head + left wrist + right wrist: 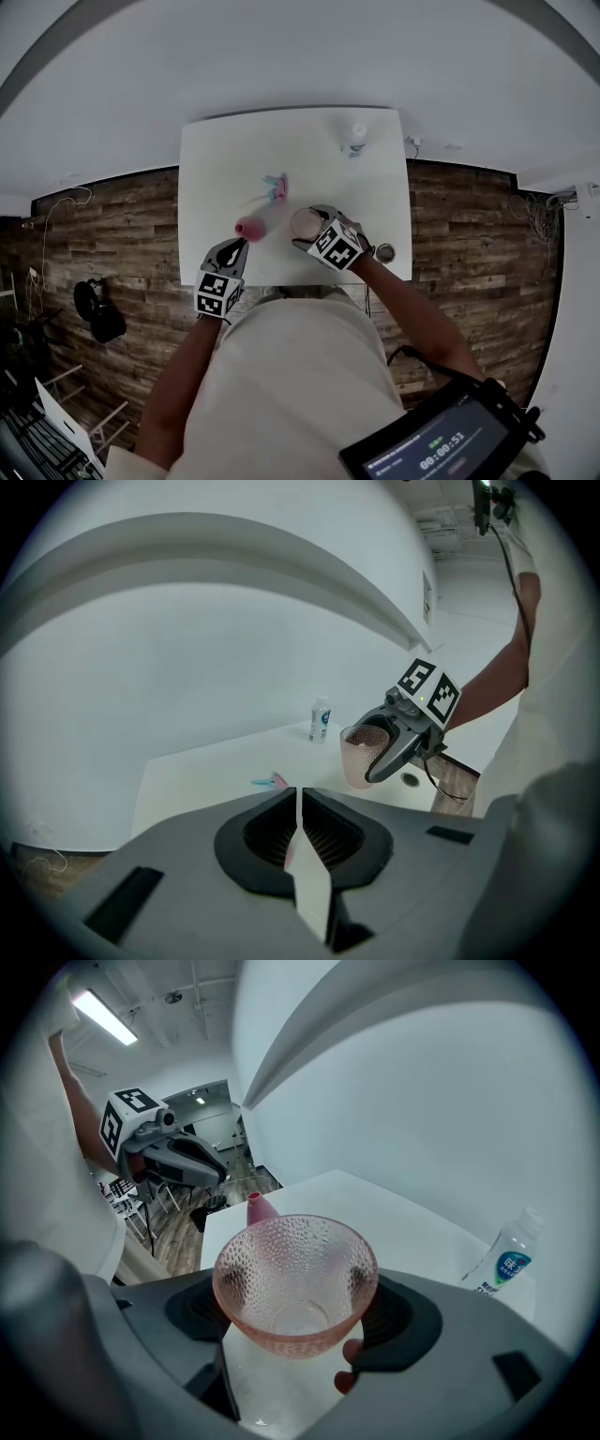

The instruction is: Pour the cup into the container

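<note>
We saw the right tongs (310, 232) pinching the cup (306, 223), a pink dimpled glass, one jaw on each side of its wall. In the right gripper view the right tongs (295, 1327) held the cup (295, 1283) upright, mouth open to the camera, and in the left gripper view the cup (361, 755) hung above the counter (216, 771), clamped in the right tongs (398, 747). The left tongs (234, 248) were pressed together; in their own view the left tongs (298, 817) showed only a thin slit between the jaws, and we could make out nothing gripped there. Just beyond their tips a pink container (248, 228) stood on the white counter (281, 150), near its front edge and just beside the cup on the left. From the right gripper view the pink container (261, 1208) peeked up behind the cup's far rim, with the left tongs (192, 1162) above it and to the left. Farther back on the counter (375, 1204) lay a small blue and pink item (275, 187), and at the far edge stood a small bottle (354, 139) with a blue label, well apart from both tongs; the same bottle (506, 1260) showed at the right of the right gripper view.
</note>
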### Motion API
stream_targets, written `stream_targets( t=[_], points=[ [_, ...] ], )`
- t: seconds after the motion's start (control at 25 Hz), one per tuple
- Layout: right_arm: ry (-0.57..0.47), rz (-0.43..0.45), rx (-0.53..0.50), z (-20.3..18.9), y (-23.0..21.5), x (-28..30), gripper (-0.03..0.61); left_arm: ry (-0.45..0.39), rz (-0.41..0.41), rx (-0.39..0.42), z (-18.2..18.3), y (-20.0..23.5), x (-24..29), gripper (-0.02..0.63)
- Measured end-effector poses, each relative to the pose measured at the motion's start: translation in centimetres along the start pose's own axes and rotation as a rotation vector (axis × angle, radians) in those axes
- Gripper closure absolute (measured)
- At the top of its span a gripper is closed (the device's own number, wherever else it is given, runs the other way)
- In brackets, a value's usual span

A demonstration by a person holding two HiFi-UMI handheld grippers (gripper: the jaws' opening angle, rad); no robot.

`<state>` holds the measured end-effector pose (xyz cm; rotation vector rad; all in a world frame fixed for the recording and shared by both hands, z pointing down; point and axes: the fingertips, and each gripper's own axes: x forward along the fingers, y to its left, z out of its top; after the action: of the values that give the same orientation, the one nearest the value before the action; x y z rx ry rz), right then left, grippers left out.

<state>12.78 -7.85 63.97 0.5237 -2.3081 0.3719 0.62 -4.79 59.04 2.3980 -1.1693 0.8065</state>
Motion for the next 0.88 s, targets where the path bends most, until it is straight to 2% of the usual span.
stream_targets(
  t=[0.32,0.52,0.88],
  points=[
    [0.016,0.0,-0.02,-1.0,0.5,1.1,0.201,0.023,-0.017,0.01,-0.9,-0.4,-0.2,0.601],
    [0.027,0.01,-0.012,-2.9,-2.1,4.3,0.201,0.048,-0.029,0.011,-2.1,0.7,3.5,0.601],
    [0.043,0.022,-0.042,-3.3,-1.4,5.2,0.201,0.068,-0.025,0.011,-2.5,0.6,3.1,0.601]
  ],
)
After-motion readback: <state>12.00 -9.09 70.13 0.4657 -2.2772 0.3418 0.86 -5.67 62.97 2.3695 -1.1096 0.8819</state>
